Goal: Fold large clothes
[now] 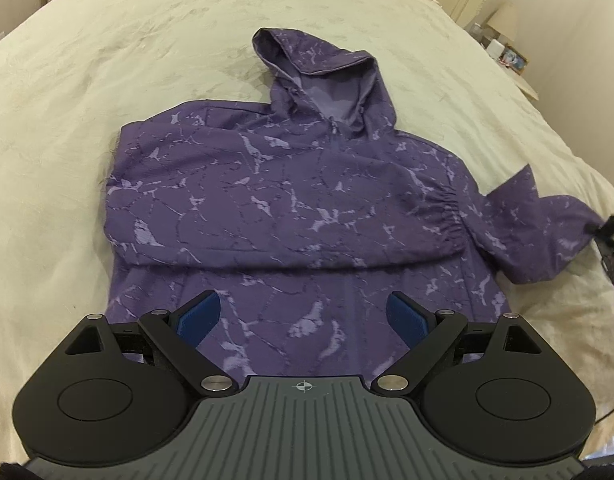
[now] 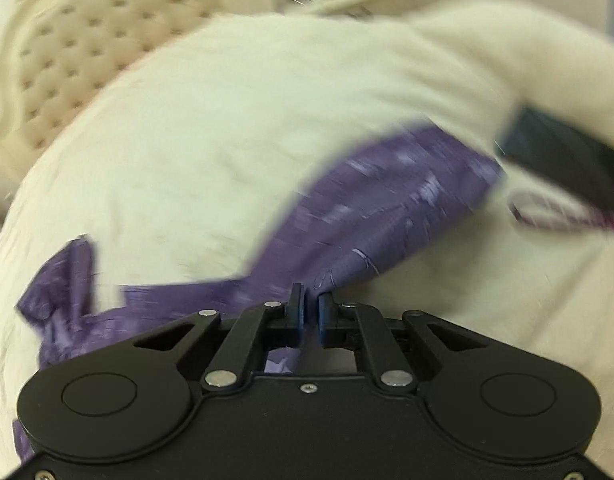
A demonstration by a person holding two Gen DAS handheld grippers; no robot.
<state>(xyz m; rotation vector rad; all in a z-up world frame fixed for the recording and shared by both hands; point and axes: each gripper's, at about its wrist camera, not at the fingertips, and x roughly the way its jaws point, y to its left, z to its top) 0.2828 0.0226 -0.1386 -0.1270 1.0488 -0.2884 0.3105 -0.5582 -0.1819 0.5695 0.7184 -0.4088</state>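
The cream bed (image 1: 87, 120) carries your purple hoodie (image 1: 267, 200) flat, hood away from you, one sleeve already across the chest. Your right gripper (image 2: 311, 306) pinches the other sleeve's cuff (image 2: 335, 276), trailing off right; your left gripper (image 1: 303, 316) hovers wide, empty, above the hem.

Bedroom (bed (image 1: 107, 80), tufted headboard (image 2: 67, 52))
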